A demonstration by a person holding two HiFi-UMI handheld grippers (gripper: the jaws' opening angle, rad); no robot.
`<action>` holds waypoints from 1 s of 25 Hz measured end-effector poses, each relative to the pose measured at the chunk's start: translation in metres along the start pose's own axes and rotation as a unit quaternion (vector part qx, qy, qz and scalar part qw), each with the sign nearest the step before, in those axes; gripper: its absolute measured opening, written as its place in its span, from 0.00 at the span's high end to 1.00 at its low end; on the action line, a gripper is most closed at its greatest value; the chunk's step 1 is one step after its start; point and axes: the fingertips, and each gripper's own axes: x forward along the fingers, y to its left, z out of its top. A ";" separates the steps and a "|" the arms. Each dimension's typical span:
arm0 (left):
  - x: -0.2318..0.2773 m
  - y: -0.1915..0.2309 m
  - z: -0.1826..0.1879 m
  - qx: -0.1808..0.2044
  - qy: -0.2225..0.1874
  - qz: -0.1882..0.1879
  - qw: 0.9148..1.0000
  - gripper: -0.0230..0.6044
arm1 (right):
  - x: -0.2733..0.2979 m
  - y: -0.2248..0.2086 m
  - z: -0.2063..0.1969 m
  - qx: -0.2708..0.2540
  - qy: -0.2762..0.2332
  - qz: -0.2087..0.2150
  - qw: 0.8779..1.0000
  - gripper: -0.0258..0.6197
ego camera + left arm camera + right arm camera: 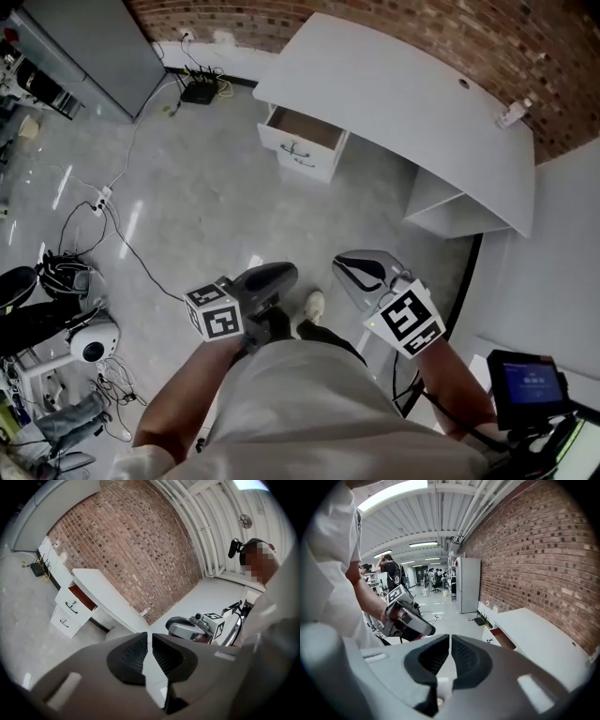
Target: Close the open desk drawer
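Drawer (pixel 300 145) sits open, far from us. Our left gripper (pixel 272 278) and right gripper (pixel 359 270) are pinched together, empty. We should walk closer next.

The open drawer (pixel 305 128) had its rear hidden under the table (pixel 394 94). A small white object (pixel 514 113) on it was too small to identify. Print on the screen (pixel 530 382) was too blurred to read.

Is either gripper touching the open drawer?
No, the head view shows the left gripper and right gripper held close to the person, with floor between them and the open drawer.
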 end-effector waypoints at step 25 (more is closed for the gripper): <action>0.098 0.363 0.076 -0.276 -0.135 0.051 0.950 0.91 | 0.247 -0.186 0.031 -0.068 0.126 0.099 0.985 0.95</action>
